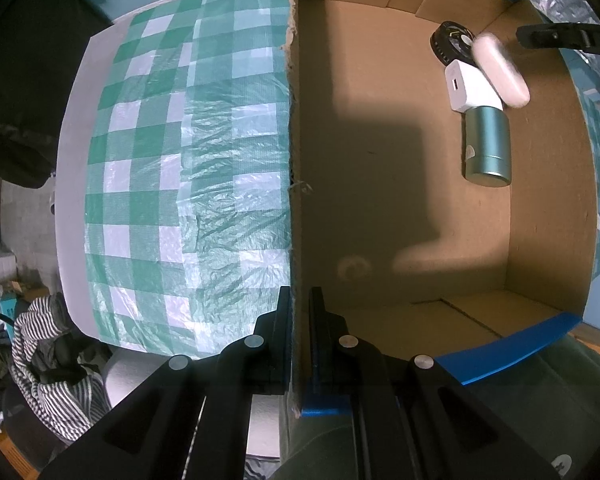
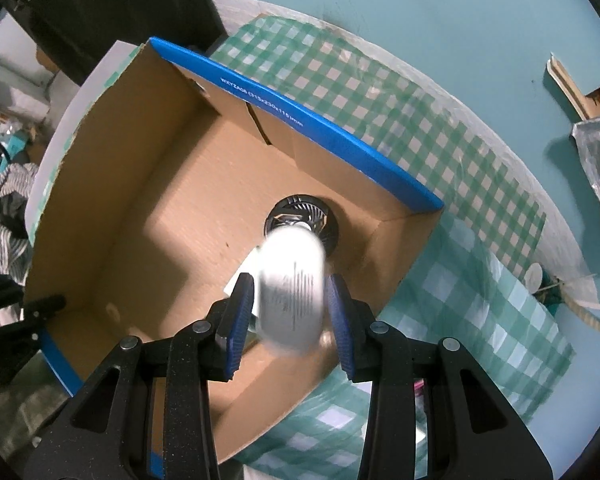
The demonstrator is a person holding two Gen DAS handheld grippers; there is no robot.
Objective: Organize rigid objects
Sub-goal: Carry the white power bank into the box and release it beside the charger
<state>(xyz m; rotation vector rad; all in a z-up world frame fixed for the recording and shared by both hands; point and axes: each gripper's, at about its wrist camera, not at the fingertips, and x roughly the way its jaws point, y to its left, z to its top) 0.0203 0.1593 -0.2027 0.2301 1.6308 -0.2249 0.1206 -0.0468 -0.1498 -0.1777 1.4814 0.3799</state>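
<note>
Right tool point(image 2: 290, 306) is clamped on a white oval case point(image 2: 292, 288) over the cardboard box point(image 2: 112, 184); left tool point(image 1: 299, 340) pinches the box wall. Charger point(image 1: 470, 86), teal cylinder point(image 1: 488, 144), black disc point(image 1: 448, 42) already inside, so nearly done I guess.

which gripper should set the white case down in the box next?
Right. The right gripper already holds the white case between its pads, over the cardboard box above the black fan. The left gripper is clamped on the box wall, steadying it.
</note>
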